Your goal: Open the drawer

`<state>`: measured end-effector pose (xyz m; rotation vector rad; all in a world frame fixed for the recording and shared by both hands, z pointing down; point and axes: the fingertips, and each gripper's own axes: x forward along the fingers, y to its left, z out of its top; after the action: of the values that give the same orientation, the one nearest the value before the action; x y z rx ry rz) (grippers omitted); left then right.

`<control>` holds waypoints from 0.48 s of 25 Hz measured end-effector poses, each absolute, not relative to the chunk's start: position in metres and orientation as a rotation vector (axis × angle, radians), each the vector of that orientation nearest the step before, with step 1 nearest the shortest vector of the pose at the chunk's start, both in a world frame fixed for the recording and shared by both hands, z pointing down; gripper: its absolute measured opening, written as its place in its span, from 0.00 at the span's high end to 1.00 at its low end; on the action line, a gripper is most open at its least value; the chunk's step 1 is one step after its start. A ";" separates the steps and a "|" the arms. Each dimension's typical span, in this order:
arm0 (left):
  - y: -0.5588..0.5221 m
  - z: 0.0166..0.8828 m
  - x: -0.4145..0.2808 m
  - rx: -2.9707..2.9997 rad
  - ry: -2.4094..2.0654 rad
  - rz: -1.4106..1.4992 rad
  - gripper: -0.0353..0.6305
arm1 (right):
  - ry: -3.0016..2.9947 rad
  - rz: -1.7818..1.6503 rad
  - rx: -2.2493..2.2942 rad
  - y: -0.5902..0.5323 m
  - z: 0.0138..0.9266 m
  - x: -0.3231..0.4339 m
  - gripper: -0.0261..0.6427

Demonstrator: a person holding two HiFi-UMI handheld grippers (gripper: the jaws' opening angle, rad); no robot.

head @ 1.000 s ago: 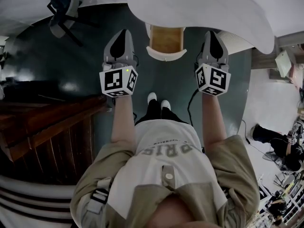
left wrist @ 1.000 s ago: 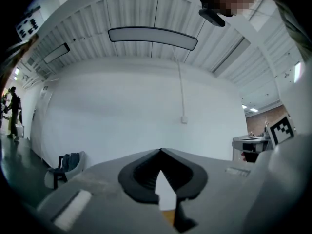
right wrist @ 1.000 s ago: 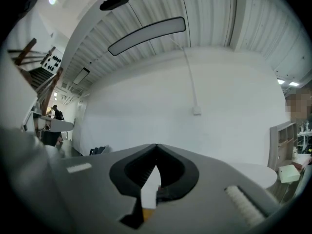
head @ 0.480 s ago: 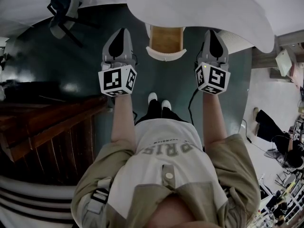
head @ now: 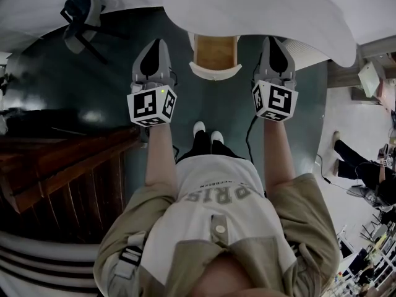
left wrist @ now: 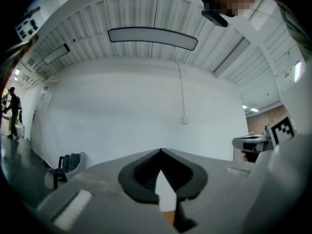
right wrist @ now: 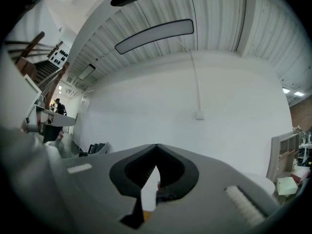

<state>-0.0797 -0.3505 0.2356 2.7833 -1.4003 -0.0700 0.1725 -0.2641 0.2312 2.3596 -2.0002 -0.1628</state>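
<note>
Left gripper [left wrist: 160,150]: jaws closed, tips meeting, nothing between them. Right gripper [right wrist: 156,146]: same, closed and empty. Both point level toward a white wall [left wrist: 136,111] with a small box [left wrist: 184,120] and a conduit running up from it.

Head view: left gripper [head: 162,41] and right gripper [head: 273,40] flank the drawer [head: 215,53], one on each side, neither touching it. The drawer sticks out from under the white tabletop [head: 266,11], with its wooden inside exposed and its white front [head: 215,72] at the near end.

Writing:
- Left marker cube [head: 151,106] and right marker cube [head: 274,101] carry black-and-white square patterns only, no text. A small green light [head: 162,91] shows on the left cube.
- The shirt [head: 216,197] has large letters that read "PRIS". The small line beside them is too small to read.

Surroundings: white shoes [head: 206,129] on the dark floor [head: 111,85] just near of the drawer. A chair [head: 83,11] with a dark garment sits far left. Dark wooden furniture [head: 62,166] is on the left. Another person [head: 365,172] is at the right edge. Ceiling light [left wrist: 152,37] overhead.
</note>
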 end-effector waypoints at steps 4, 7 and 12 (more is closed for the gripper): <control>-0.350 0.235 -0.082 2.777 -1.399 -0.081 0.94 | -1.988 -0.180 2.366 -0.262 0.227 0.174 0.96; -0.348 0.235 -0.085 2.773 -1.398 -0.083 0.94 | -1.980 -0.192 2.367 -0.258 0.226 0.172 0.96; -0.351 0.235 -0.089 2.761 -1.400 -0.091 0.94 | -1.985 -0.201 2.355 -0.260 0.225 0.170 0.96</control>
<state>-0.0890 -0.3510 0.2352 2.7613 -1.4001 -0.0909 0.1705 -0.2598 0.2247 2.3552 -1.9846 -0.2013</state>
